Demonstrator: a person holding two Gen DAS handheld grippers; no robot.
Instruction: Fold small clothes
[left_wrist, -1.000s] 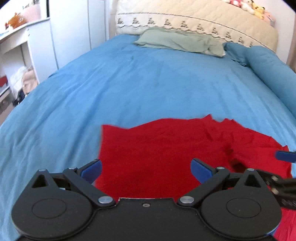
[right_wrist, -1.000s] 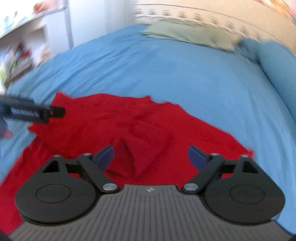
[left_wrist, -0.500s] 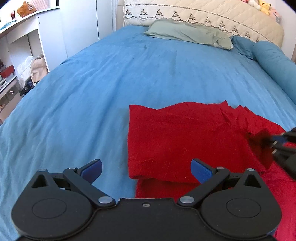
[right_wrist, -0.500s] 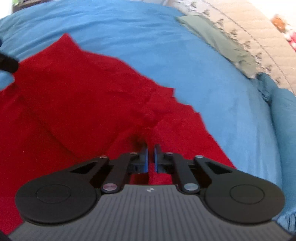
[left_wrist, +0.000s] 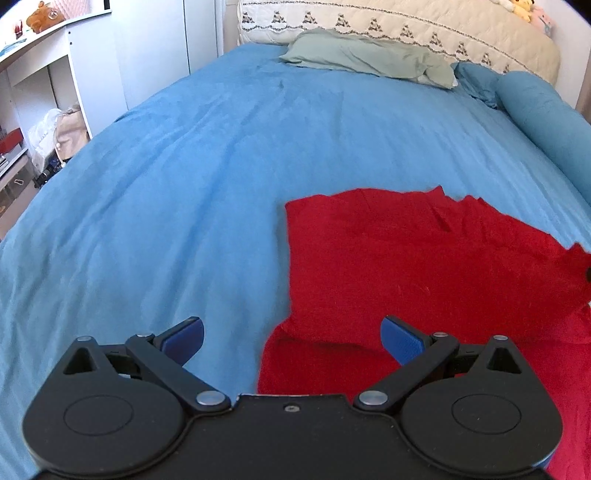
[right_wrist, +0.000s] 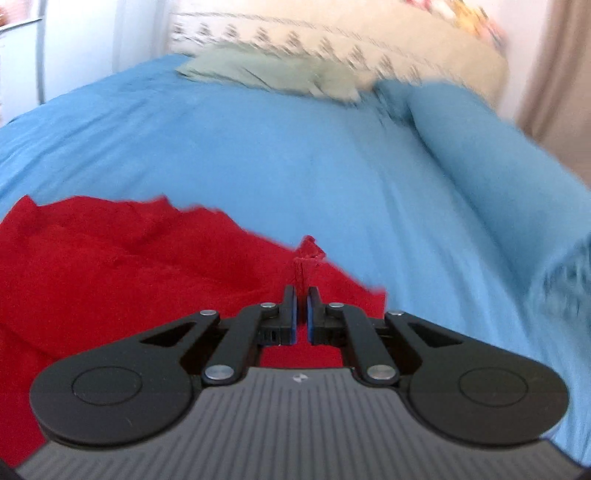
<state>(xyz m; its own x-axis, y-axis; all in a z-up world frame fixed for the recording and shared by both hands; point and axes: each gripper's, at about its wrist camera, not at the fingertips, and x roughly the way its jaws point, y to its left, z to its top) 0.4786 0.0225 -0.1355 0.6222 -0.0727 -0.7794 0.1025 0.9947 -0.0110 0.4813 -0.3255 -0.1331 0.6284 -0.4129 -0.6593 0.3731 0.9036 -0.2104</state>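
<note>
The red cloth (left_wrist: 424, 266) lies on the near right part of the blue bed (left_wrist: 221, 166), with its left side already doubled over so that a straight folded edge runs from near to far. The right gripper (right_wrist: 302, 295) has its fingers pressed together on a small tuft at the cloth's right edge, which stands up in a peak above the bed. The left gripper (left_wrist: 291, 339) hangs over the near left corner of the cloth with its fingers spread wide and nothing between them.

The step in hand looks like carrying the right side over to the left, onto the part already folded. To do it well, the pinch should be kept firm, since only a little fabric is caught and a tug could slip it free. Lifting just enough for the cloth to clear itself, then sweeping level across, would keep the layer from dragging and rumpling what lies beneath. The free left gripper could press on the near left corner so the whole piece does not slide on the smooth cover. The carried edge should come down parallel with the folded left edge before release.
</note>
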